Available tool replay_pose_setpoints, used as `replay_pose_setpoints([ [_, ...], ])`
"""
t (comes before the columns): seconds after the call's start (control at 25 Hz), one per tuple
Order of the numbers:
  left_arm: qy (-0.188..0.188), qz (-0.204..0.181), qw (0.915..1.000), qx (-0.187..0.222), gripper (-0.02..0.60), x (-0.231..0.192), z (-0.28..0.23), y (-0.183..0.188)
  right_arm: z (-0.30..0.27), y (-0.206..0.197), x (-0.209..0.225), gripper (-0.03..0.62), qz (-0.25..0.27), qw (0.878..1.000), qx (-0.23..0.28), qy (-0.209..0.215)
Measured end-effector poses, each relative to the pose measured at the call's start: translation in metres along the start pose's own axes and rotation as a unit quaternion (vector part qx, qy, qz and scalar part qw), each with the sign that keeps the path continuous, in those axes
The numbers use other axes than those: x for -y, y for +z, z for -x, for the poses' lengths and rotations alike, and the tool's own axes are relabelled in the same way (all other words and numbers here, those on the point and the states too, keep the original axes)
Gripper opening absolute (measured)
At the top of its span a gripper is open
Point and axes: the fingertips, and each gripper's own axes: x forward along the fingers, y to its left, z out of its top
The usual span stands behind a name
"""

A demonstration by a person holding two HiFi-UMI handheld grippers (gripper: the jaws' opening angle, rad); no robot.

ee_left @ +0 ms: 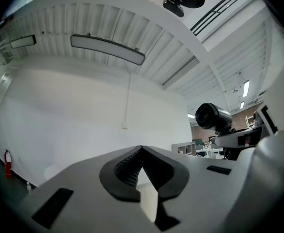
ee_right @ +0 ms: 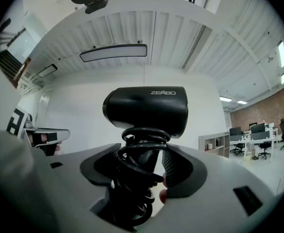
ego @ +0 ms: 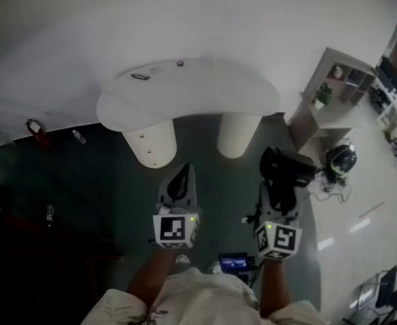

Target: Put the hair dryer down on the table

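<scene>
A pale shirt (ego: 205,295) is worn; the grey left tongs (ego: 183,173) and right tongs (ee_right: 141,152) are fitted with black ribbed pads (ee_left: 125,171) and a black-and-white marker cube (ego: 173,229) each.

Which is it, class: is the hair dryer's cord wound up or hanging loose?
Wound up. In the right gripper view, loops of black cord coil round the hair dryer below its barrel, where the right claw grips it.

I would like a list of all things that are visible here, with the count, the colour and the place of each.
table: one, white, ahead of the person
hair dryer: one, black, cord wound round its handle, in the right gripper
shelf unit: one, white, right of the table
fire extinguisher: one, red, by the wall at left
left gripper: one, grey, jaws together, empty
right gripper: one, grey, closed on the hair dryer's handle
</scene>
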Motion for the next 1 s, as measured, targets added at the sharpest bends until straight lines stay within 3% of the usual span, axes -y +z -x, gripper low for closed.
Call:
replay_pose_setpoints([
  [0.36, 0.016, 0.001, 0.9998, 0.013, -0.005, 0.059, 0.014, 0.009, 0.022, 0.002, 0.039, 0.276, -0.016, 0.999, 0.005, 0.033],
  [0.72, 0.038, -0.008, 0.9992, 0.012, -0.005, 0.077, 0.010, 0.000, 0.016, -0.003, 0.051, 0.276, -0.022, 0.998, 0.009, 0.062],
  [1.0, 0.032, -0.002, 0.9995, 0.003, -0.005, 0.081, -0.006, -0.014, -0.002, -0.012, 0.051, 0.276, -0.023, 0.997, 0.009, 0.071],
])
